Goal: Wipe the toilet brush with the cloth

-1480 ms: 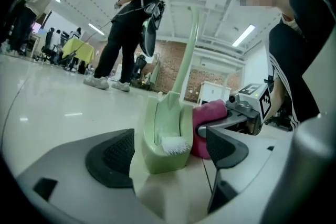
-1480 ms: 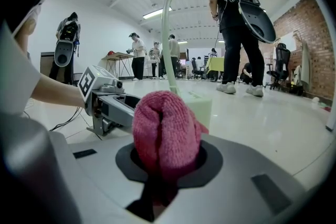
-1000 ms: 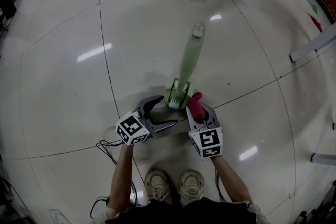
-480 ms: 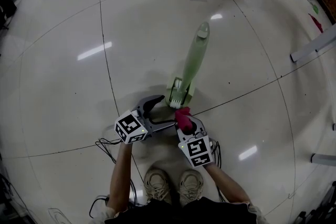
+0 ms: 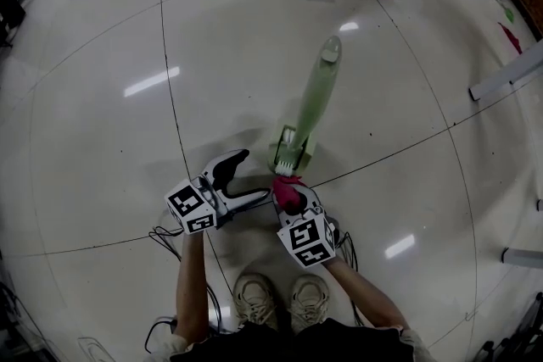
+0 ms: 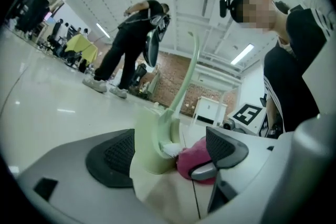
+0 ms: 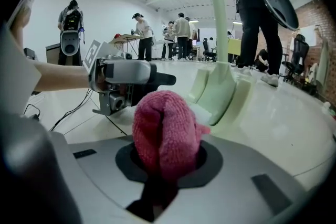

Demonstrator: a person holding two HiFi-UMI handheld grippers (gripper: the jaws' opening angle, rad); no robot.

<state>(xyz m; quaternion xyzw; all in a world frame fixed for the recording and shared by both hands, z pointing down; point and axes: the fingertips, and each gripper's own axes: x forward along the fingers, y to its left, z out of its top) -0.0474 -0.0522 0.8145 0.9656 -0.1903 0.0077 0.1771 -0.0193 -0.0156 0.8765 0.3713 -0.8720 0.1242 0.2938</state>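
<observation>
Glossy floor (image 5: 102,140): right gripper (image 5: 295,197) clenches soft pink cloth (image 7: 165,131); left gripper (image 5: 250,176) gapes empty. Judgement: pale-green plastic toilet brush (image 5: 312,97) light, stiff; hold handle (image 5: 322,68).

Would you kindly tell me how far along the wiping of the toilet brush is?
Done: the cloth is clamped in the right claw. In hand: the cloth sits at the white bristle end of the toilet brush. The left claw is open beside that end, gripping nothing. Left: probably wiping up the rest of the toilet brush.
</observation>
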